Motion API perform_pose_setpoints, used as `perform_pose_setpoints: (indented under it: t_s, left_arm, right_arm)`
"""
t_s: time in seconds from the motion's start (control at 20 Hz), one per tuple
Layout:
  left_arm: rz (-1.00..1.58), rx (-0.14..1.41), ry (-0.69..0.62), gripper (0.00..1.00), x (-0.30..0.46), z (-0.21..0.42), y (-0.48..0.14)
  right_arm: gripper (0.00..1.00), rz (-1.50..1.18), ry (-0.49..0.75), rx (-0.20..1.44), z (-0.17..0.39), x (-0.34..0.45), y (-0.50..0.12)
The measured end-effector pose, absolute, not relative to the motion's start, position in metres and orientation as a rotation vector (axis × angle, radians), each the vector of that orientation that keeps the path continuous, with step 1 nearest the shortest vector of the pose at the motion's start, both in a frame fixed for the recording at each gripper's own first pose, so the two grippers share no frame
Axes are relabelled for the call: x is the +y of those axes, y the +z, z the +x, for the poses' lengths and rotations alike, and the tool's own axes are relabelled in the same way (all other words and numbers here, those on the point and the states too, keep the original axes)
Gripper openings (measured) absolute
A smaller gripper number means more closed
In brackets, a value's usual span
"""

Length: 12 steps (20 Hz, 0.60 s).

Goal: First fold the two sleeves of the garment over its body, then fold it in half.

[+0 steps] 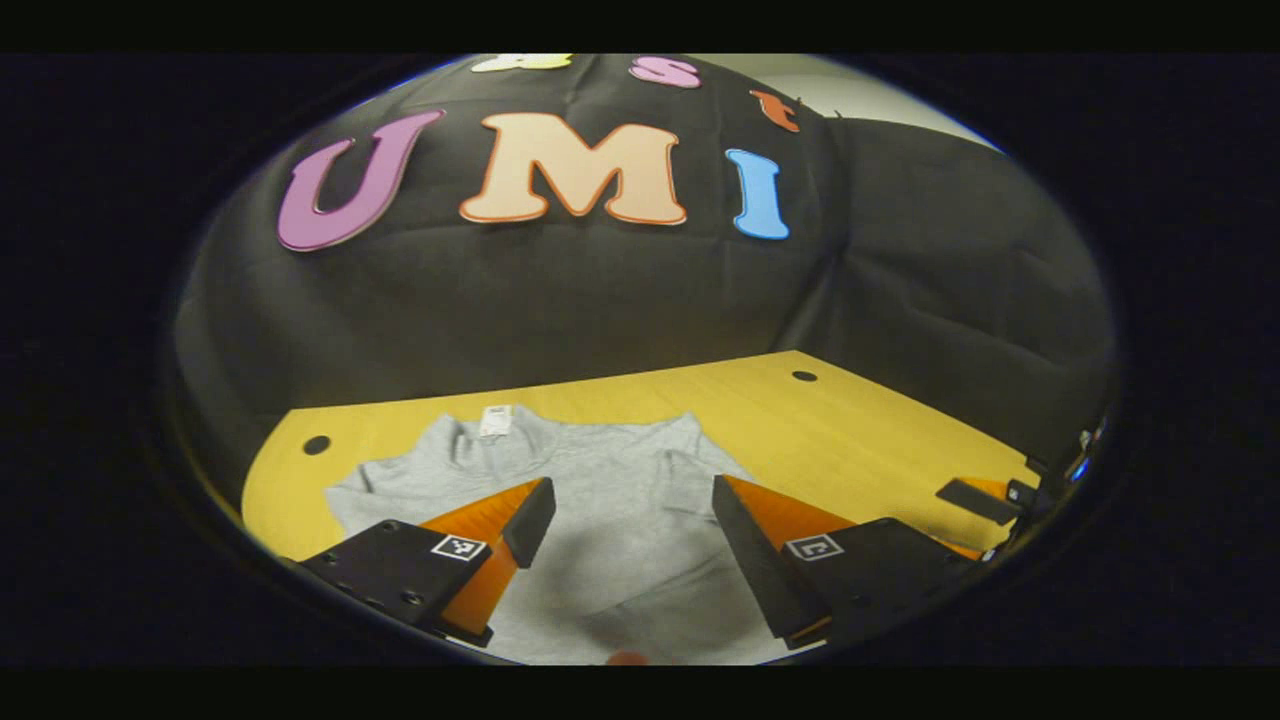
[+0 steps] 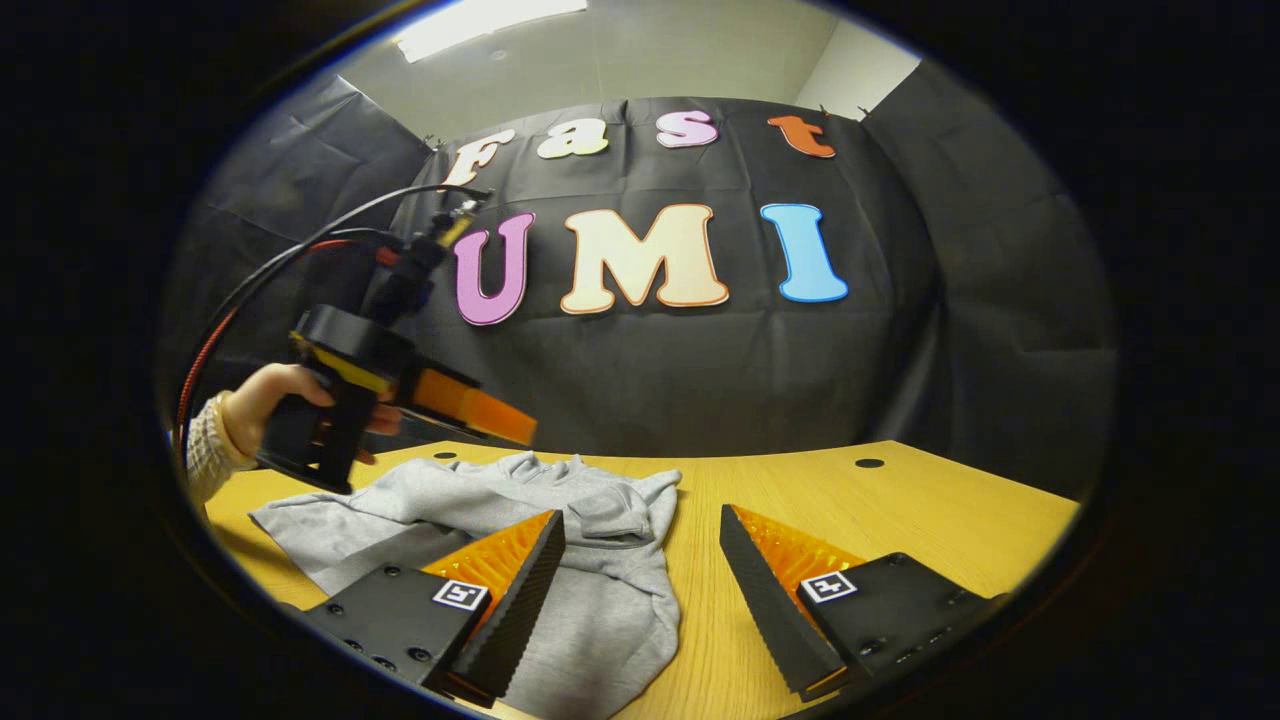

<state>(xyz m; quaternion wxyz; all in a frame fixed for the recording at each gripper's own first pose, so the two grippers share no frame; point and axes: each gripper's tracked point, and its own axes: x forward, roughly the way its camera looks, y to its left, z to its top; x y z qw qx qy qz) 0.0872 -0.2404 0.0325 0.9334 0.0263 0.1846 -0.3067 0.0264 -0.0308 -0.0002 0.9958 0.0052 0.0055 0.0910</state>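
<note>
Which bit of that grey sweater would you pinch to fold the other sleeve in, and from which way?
Probably the far end of the sleeve spread flat toward the table's left edge, in the right gripper view. The other sleeve already lies folded over the sweater. The left gripper hovers open above that side, so it could come straight down and pinch the thin cloth edge.
</note>
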Motion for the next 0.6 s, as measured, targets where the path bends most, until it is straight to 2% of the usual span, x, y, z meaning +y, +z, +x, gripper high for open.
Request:
perform_pose_setpoints:
  t_s: [0.25, 0.4, 0.6]
  left_arm:
    - [0.105, 0.372, -0.514, 0.92, -0.130, 0.038, 0.032]
    - [0.116, 0.468, -0.470, 0.92, -0.077, 0.001, 0.002]
    - [0.103, 0.607, -0.423, 0.93, -0.034, -0.042, -0.040]
  right_arm:
    - [0.97, 0.059, 0.237, 0.127, 0.013, -0.022, -0.007]
    - [0.97, 0.103, 0.267, 0.194, -0.008, -0.014, -0.010]
    - [0.97, 0.046, 0.282, 0.365, -0.028, -0.004, -0.040]
